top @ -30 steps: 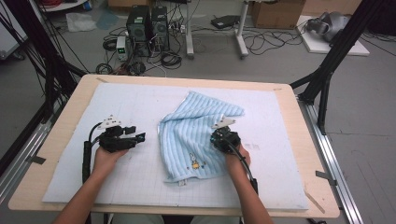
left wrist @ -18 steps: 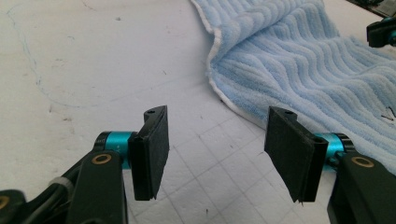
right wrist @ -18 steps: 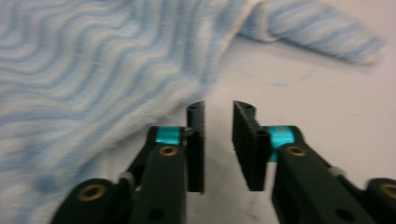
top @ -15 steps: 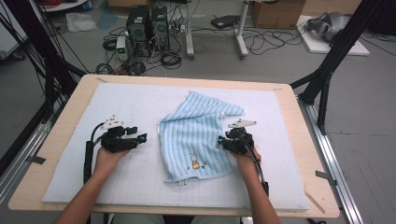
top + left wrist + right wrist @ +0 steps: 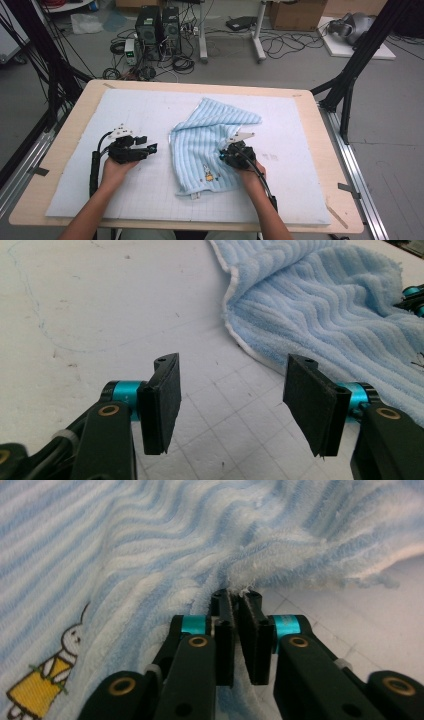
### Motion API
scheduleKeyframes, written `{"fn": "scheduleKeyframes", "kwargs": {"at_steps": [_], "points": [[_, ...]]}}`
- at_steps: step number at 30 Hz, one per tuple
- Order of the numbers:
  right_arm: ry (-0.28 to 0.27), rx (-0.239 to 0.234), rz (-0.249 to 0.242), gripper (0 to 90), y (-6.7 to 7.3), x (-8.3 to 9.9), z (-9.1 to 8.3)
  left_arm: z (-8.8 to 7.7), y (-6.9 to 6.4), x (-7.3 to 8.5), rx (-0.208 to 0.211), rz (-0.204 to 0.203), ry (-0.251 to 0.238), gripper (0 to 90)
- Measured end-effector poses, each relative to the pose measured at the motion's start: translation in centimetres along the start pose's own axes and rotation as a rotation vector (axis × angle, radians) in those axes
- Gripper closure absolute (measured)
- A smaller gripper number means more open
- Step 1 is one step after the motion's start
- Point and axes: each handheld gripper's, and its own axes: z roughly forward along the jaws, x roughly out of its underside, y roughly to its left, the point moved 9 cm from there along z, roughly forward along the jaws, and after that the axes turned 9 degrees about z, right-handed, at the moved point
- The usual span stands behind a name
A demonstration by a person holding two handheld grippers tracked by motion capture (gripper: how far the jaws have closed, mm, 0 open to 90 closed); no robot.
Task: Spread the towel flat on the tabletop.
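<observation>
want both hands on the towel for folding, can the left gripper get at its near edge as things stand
Probably yes. The left gripper has its jaws open with nothing between them, and only bare mat lies between it and the towel edge. The right gripper pinches the towel's other side, well clear.

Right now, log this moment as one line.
left gripper: open, off the towel | right gripper: just closed, pinching blue striped towel edge | white mat: towel rumpled

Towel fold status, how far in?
Early. Done: the towel lies partly folded and rumpled on the mat. In hand: the right gripper, whose jaws just closed, pinches the towel's right edge. Left: the left gripper is open on bare mat, and the fold isn't squared.
</observation>
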Motion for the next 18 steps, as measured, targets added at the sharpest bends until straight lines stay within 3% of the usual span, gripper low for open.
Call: {"fn": "scheduleKeyframes", "kwargs": {"at_steps": [2, 5, 7, 8, 9, 10, 12, 14, 15, 16, 17, 18], "points": [[-0.005, 0.034, -0.018, 87.4, -0.5, 0.1, -0.3, 0.0, 0.0, 0.0, -0.005, -0.002, -0.002, 40.3], [-0.017, 0.133, -0.013, 87.3, -2.5, 0.3, -1.4, -0.2, 0.1, 0.1, -0.009, -0.009, -0.007, 40.5], [-0.023, 0.224, -0.006, 87.3, -4.2, 0.5, -2.3, -0.2, 0.2, 0.1, -0.008, -0.01, -0.005, 40.5], [-0.023, 0.224, -0.006, 87.3, -4.2, 0.5, -2.3, -0.2, 0.2, 0.1, -0.01, -0.01, -0.005, 40.5], [-0.015, 0.342, -0.026, 87.3, -5.9, 0.8, -3.2, -0.2, 0.1, 0.1, -0.011, -0.009, -0.007, 40.4], [-0.001, 0.405, -0.037, 87.3, -6.6, 1.1, -3.5, -0.2, 0.1, 0.1, -0.011, -0.009, -0.007, 40.5], [0.009, 0.43, -0.031, 87.0, -7.2, 1.3, -3.7, -0.1, 0.1, 0.1, -0.008, -0.005, -0.003, 40.5], [0.014, 0.442, 0.001, 77.7, -7.7, 1.9, -3.7, 0.0, 0.0, 0.1, -0.006, -0.002, 0.0, 40.4], [0.008, 0.43, 0.012, 70.9, -7.7, 2.0, -3.7, 0.0, -0.1, 0.2, -0.004, 0.002, 0.002, 40.5], [0.008, 0.43, 0.012, 70.9, -7.7, 2.0, -3.7, 0.0, -0.1, 0.2, 0.001, 0.003, 0.001, 40.5], [-0.034, 0.385, 0.055, 60.9, -7.5, 1.8, -4.1, 0.0, -0.2, 0.2, 0.003, 0.004, 0.002, 41.4], [-0.034, 0.385, 0.055, 60.9, -7.5, 1.8, -4.1, 0.1, -0.3, 0.2, 0.01, 0.004, 0.002, 41.4]]}}
